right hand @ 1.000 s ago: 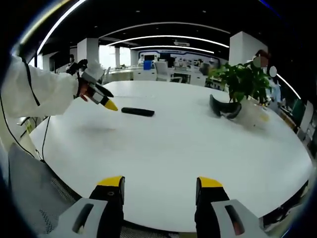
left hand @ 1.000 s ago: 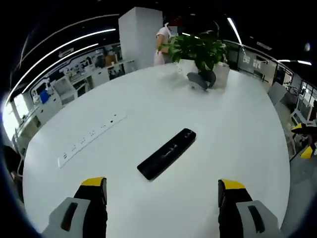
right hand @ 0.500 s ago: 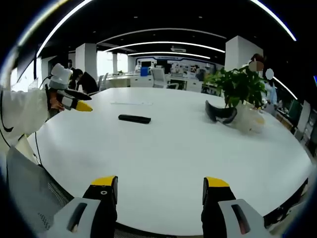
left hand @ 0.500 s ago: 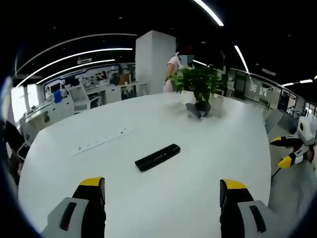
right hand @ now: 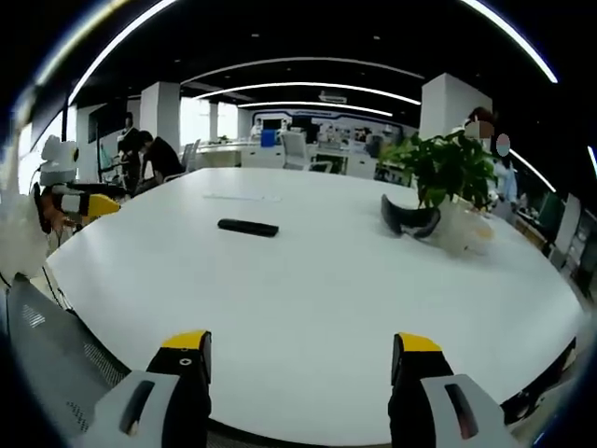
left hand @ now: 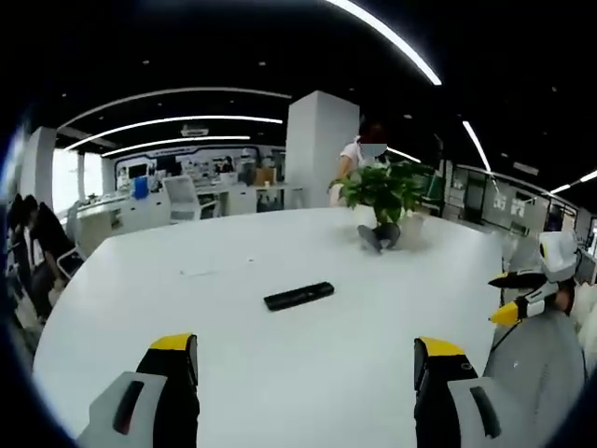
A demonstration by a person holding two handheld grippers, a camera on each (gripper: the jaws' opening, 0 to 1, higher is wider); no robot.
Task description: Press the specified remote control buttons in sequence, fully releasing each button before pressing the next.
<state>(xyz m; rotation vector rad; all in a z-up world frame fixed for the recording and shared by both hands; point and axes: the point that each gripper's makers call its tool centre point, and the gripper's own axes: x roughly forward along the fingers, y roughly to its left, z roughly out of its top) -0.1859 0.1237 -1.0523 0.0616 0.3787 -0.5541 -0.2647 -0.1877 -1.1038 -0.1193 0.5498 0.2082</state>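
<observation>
Slim black remote control (left hand: 298,296) is lying untouched mid white round counter (left hand: 280,373); left gripper (left hand: 306,373) and right gripper (right hand: 300,373) are hovering wide, empty, well apart from it; pressing apparently not underway.

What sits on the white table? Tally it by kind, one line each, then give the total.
Black remote control: 1
Potted green plant in a white pot: 1
Dark curved headset-like item beside the pot: 1
Flat white strip at the far side of the table: 1
Total: 4
</observation>
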